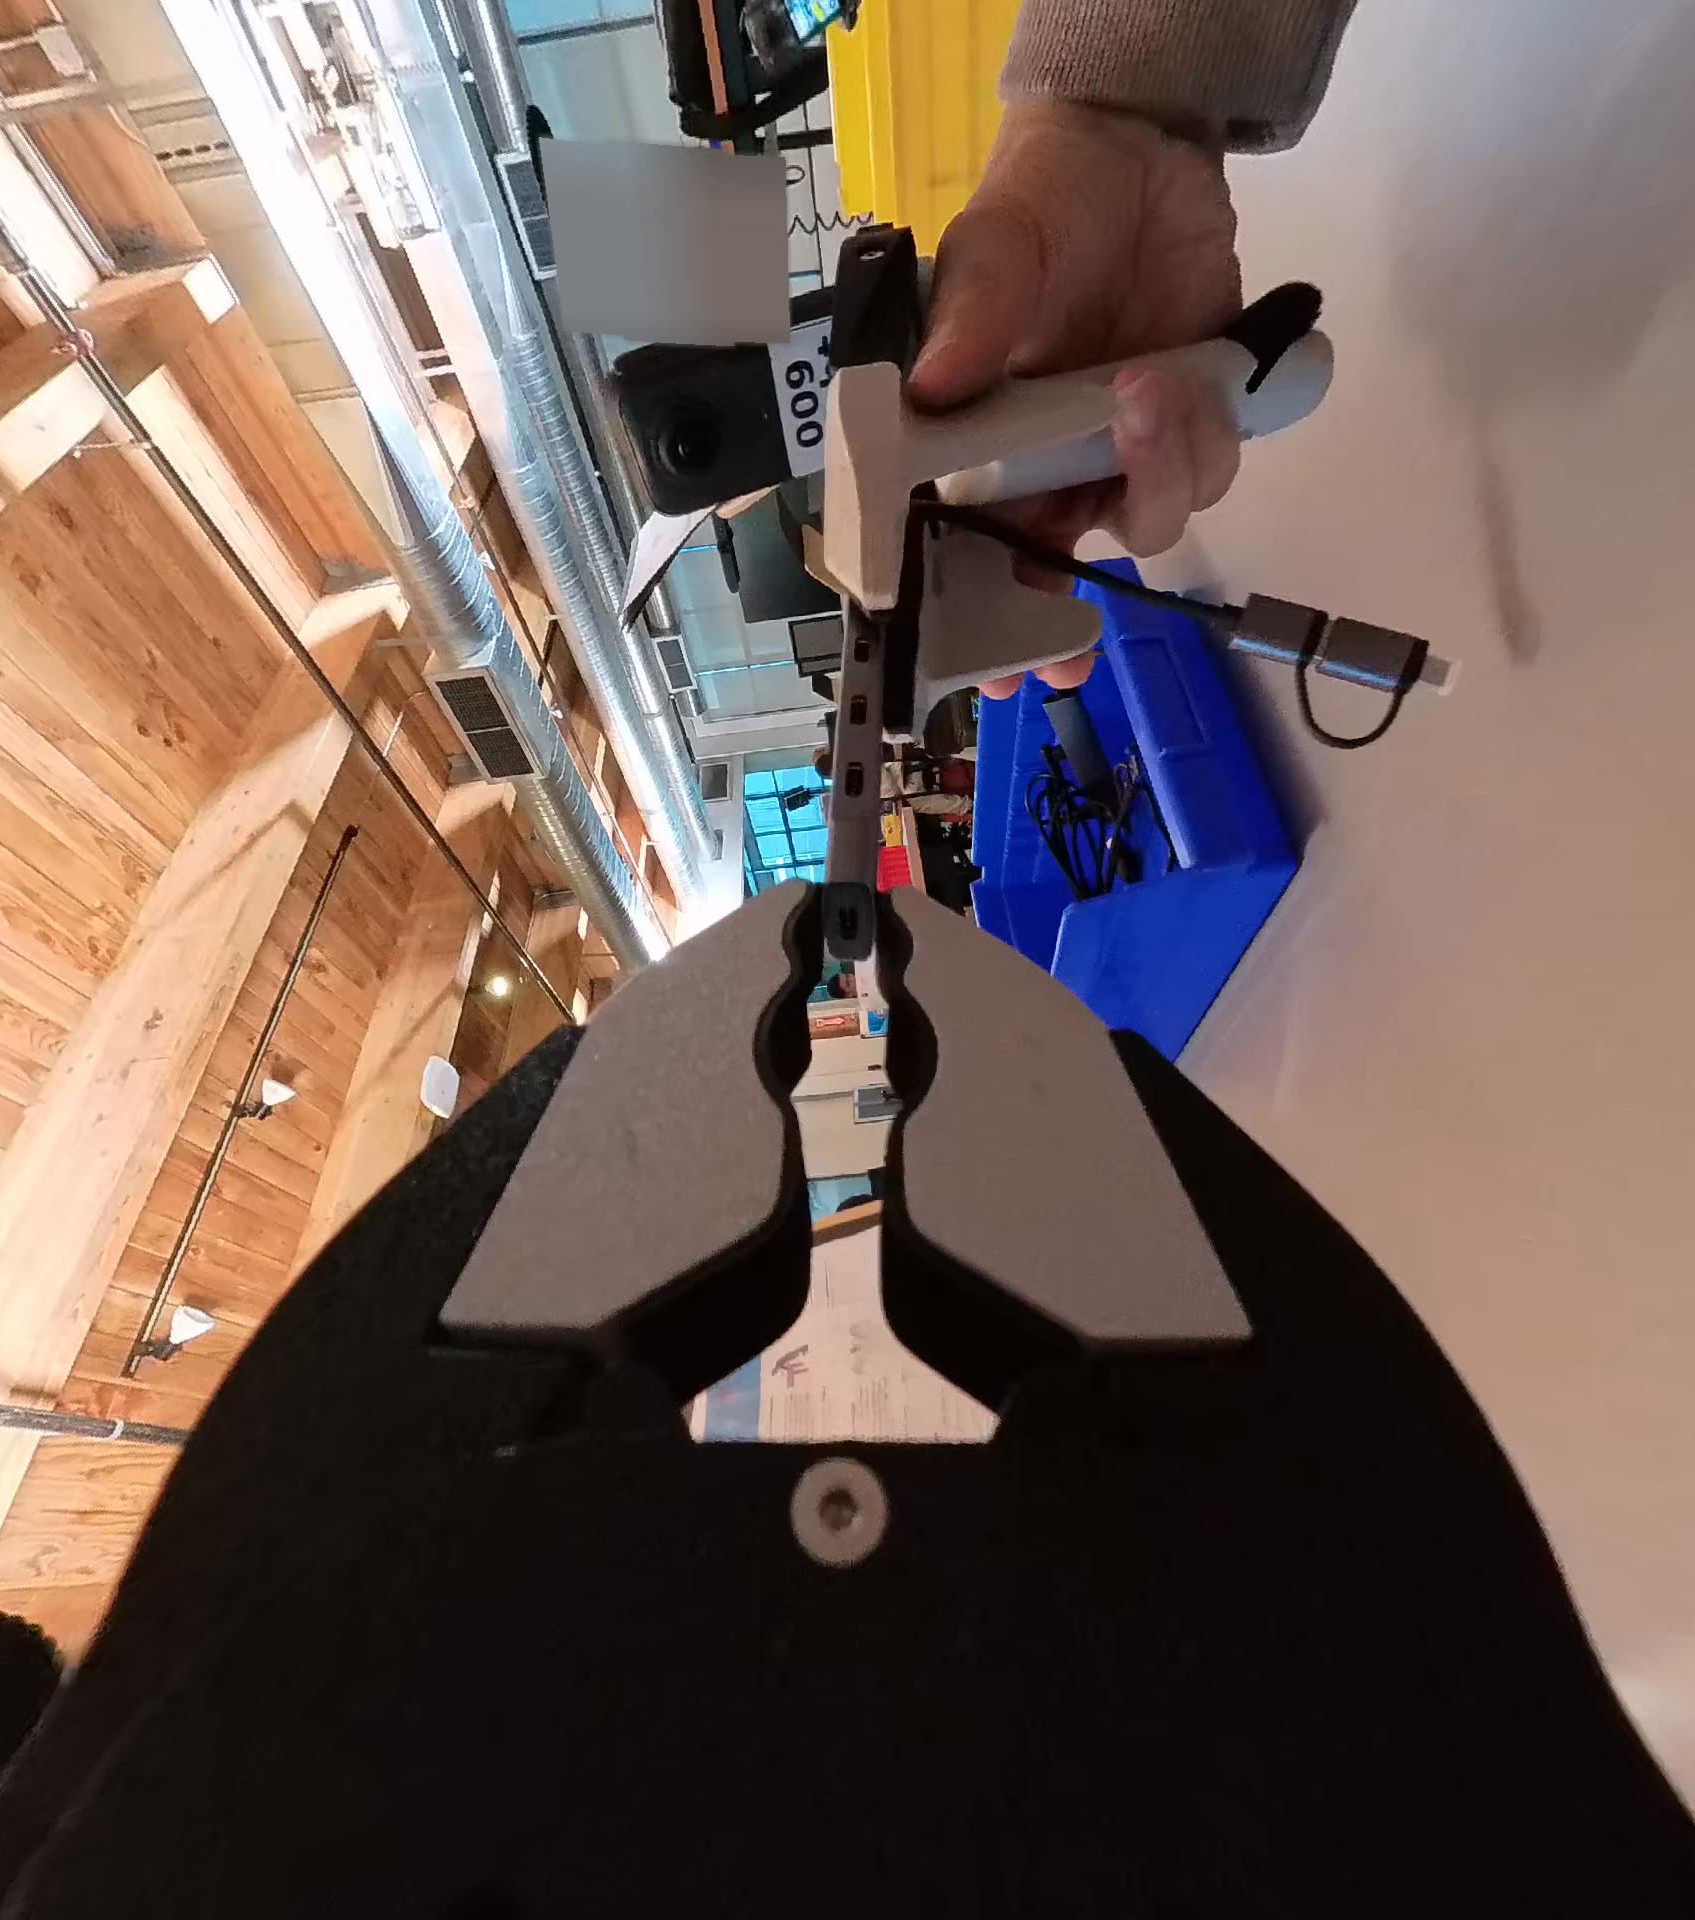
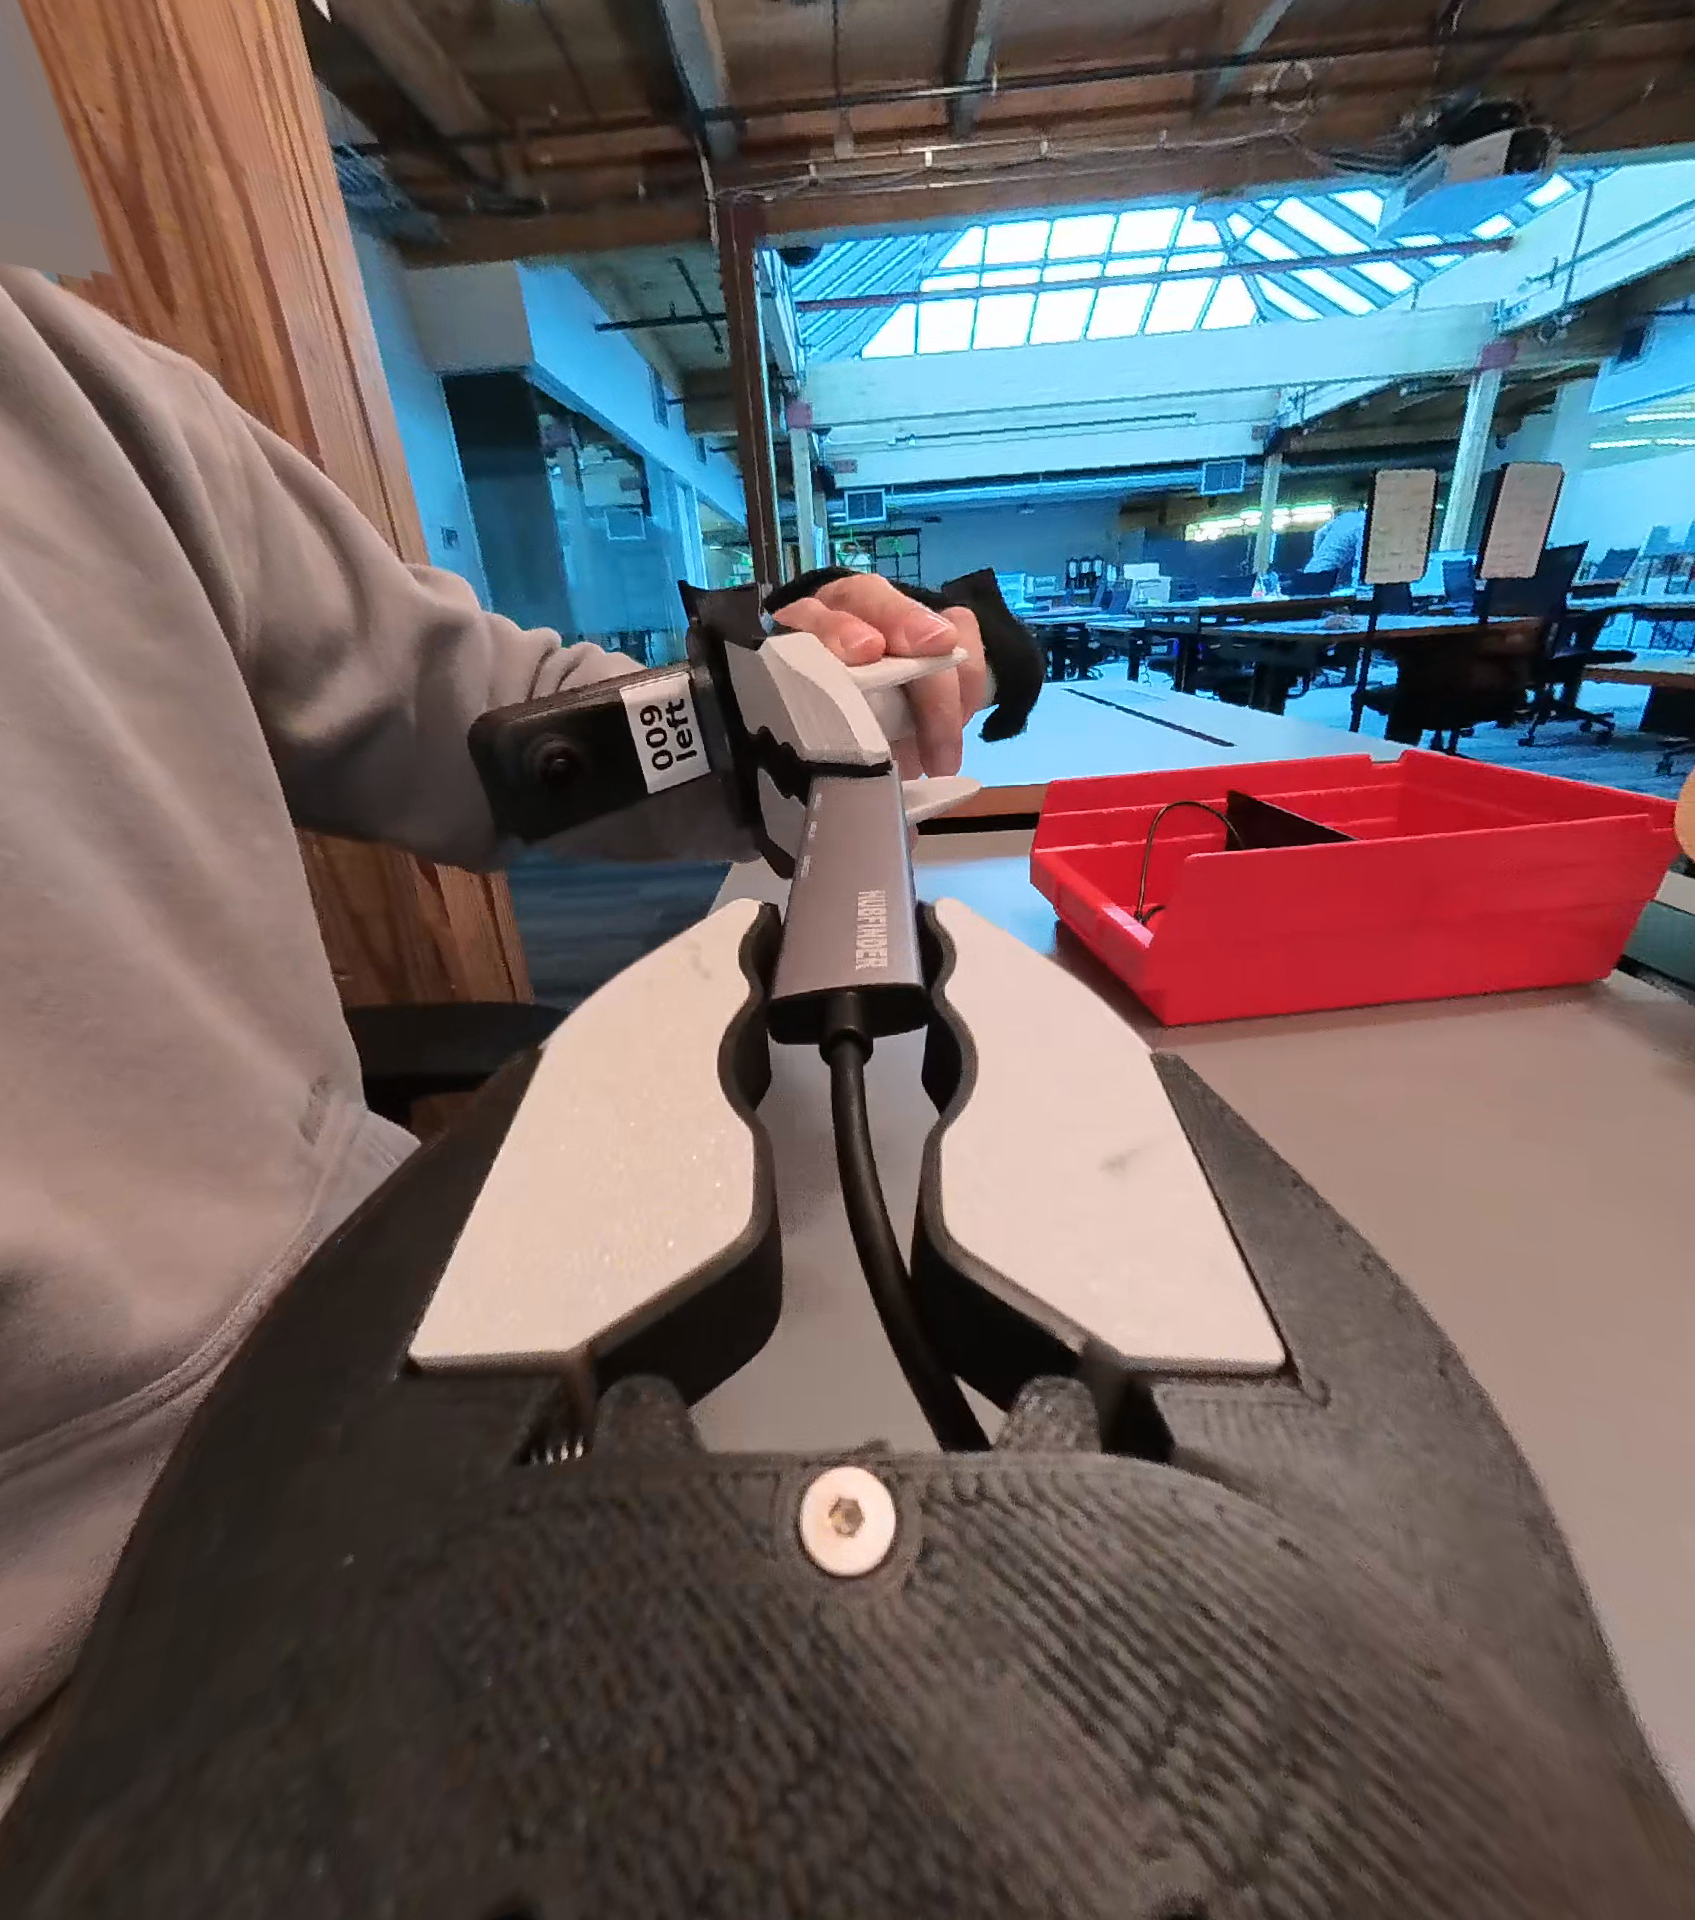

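A slim grey USB hub point(image 1: 851, 790) with a black cable is held in the air between both grippers. My left gripper point(image 1: 848, 914) is shut on one narrow end of it. My right gripper point(image 1: 874, 613), held in a hand, grips the other end, where the cable point(image 1: 1134, 587) leaves and ends in a grey plug adapter point(image 1: 1331, 644) hanging free. In the right wrist view my right gripper point(image 2: 848, 940) is shut on the cable end of the hub point(image 2: 853, 914), and the cable point(image 2: 874, 1195) runs back between the fingers. The left gripper point(image 2: 801, 800) holds the far end.
A red bin point(image 2: 1342, 925) holding a black divider and a thin wire stands on the grey table point(image 2: 1445, 1195) to the right. A blue bin point(image 1: 1165, 831) with cables and a yellow bin point(image 1: 916, 104) stand on the white tabletop point(image 1: 1549, 935). A wooden post point(image 2: 230, 312) rises at the left. The grippers' ends are close to 5 centimetres from one another.
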Tool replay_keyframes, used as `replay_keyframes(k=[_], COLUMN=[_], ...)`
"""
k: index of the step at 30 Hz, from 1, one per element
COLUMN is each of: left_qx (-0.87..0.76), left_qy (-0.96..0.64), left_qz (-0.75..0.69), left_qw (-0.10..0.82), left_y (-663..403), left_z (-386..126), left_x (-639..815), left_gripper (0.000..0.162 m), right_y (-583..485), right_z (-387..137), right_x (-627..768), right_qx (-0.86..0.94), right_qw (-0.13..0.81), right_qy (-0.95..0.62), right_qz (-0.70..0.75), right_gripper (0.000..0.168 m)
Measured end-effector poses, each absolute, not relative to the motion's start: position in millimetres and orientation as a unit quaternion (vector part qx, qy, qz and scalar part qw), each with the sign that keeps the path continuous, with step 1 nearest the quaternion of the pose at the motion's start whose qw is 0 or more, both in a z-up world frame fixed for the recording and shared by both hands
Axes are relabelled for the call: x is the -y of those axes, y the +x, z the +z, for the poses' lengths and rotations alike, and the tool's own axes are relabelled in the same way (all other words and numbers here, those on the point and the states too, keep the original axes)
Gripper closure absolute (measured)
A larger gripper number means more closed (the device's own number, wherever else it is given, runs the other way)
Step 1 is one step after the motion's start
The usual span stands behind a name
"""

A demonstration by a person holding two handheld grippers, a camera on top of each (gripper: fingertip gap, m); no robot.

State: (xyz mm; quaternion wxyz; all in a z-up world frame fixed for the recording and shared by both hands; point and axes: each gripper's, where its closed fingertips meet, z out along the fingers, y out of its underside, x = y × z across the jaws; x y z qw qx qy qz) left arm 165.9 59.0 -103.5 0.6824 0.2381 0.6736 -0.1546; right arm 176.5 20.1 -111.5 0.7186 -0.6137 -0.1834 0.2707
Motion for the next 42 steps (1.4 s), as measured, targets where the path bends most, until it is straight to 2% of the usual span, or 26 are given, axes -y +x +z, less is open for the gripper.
replay_keyframes(k=[3, 4, 17, 35, 37, 42], left_qx=[-0.676, -0.677, -0.703, -0.720, -0.728, -0.747], left_qy=[0.232, 0.228, 0.181, 0.103, 0.058, -0.018], left_qz=[-0.157, -0.163, -0.162, -0.192, -0.210, -0.204], left_qw=[0.681, 0.680, 0.669, 0.659, 0.650, 0.633], left_y=[167.3, 167.5, 179.0, 185.1, 187.9, 184.4], left_z=[-105.0, -105.5, -121.9, -126.0, -128.0, -142.9], left_x=[-63.5, -64.4, -94.8, -115.0, -122.0, -139.1], left_gripper=[0.153, 0.154, 0.154, 0.153, 0.151, 0.132], right_y=[178.3, 179.8, 185.3, 188.0, 189.9, 214.5], right_z=[-106.7, -105.2, -125.0, -126.3, -128.7, -141.9], right_x=[-21.2, -21.6, -47.8, -60.9, -65.1, -67.3], right_qx=[0.171, 0.167, 0.119, 0.098, 0.087, 0.043], right_qw=[0.732, 0.737, 0.713, 0.730, 0.737, 0.751], right_qy=[-0.600, -0.595, -0.648, -0.646, -0.645, -0.645], right_qz=[0.273, 0.274, 0.241, 0.199, 0.184, 0.133], right_gripper=[0.138, 0.144, 0.144, 0.143, 0.143, 0.143])
